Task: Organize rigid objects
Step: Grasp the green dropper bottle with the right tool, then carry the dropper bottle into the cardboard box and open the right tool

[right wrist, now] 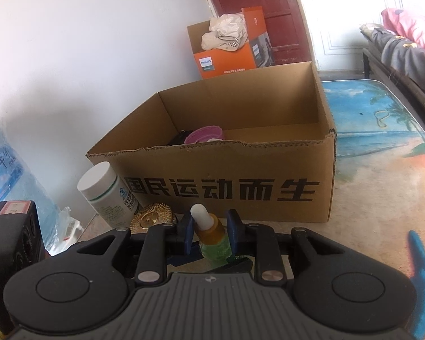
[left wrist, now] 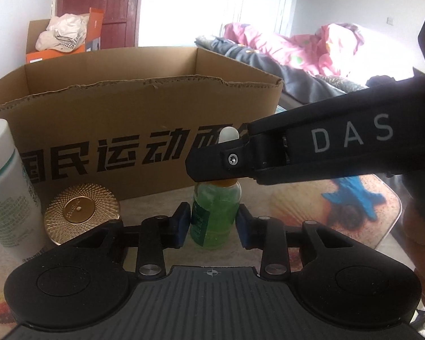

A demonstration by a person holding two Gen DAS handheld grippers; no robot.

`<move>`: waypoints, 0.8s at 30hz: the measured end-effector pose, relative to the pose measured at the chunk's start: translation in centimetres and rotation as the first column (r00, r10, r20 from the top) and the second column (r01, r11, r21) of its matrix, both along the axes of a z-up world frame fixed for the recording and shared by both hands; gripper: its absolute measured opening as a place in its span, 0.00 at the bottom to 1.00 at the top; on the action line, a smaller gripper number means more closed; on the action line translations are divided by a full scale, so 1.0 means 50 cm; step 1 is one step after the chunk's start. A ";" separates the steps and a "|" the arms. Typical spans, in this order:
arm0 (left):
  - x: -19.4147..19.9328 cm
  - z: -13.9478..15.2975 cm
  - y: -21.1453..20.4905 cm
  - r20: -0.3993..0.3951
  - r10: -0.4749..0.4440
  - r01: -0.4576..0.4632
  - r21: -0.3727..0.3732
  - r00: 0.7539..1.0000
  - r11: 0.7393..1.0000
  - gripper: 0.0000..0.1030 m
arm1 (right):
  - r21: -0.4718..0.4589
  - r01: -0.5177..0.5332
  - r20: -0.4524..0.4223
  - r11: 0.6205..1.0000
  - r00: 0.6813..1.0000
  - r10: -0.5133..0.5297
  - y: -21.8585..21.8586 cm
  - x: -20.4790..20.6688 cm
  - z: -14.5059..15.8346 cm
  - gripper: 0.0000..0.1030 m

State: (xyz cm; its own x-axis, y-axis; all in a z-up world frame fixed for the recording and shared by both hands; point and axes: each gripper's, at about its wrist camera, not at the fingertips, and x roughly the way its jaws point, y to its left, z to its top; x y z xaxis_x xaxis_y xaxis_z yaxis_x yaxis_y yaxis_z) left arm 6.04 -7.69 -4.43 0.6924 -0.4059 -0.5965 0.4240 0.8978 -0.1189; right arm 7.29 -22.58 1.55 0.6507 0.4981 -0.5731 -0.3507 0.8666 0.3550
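Observation:
A small green glass dropper bottle with an orange collar and a white rubber bulb stands on the table in front of a cardboard box. My left gripper is shut on the bottle's body, one blue pad on each side. My right gripper reaches in from the right and crosses the bottle's neck, leaving the bulb showing above it. In the right wrist view the right gripper sits at the orange collar of the bottle, its pads close against it. The cardboard box is open on top.
A white jar and a gold round lid stand left of the bottle, against the box front. A purple object lies inside the box. A black case and a blue bag sit far left. The beach-print tabletop spreads right.

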 end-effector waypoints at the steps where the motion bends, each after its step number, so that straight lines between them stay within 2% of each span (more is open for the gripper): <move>1: 0.000 -0.001 -0.001 0.004 0.000 0.000 0.002 1.000 1.000 0.33 | -0.007 -0.003 0.001 1.000 1.000 0.003 0.001 0.001 0.001 0.27; 14: -0.027 0.006 -0.018 0.042 0.013 -0.013 0.009 0.999 1.000 0.31 | -0.039 -0.032 0.045 0.999 0.998 0.033 0.000 -0.011 0.019 0.24; 19: -0.044 0.053 -0.022 0.096 0.021 -0.022 0.009 0.995 1.000 0.31 | -0.047 -0.057 0.109 0.997 0.992 0.062 -0.002 -0.036 0.069 0.24; 24: -0.057 0.143 -0.013 0.163 0.039 -0.040 0.006 0.986 0.999 0.31 | -0.022 -0.112 0.202 0.993 0.973 0.115 -0.006 -0.041 0.154 0.24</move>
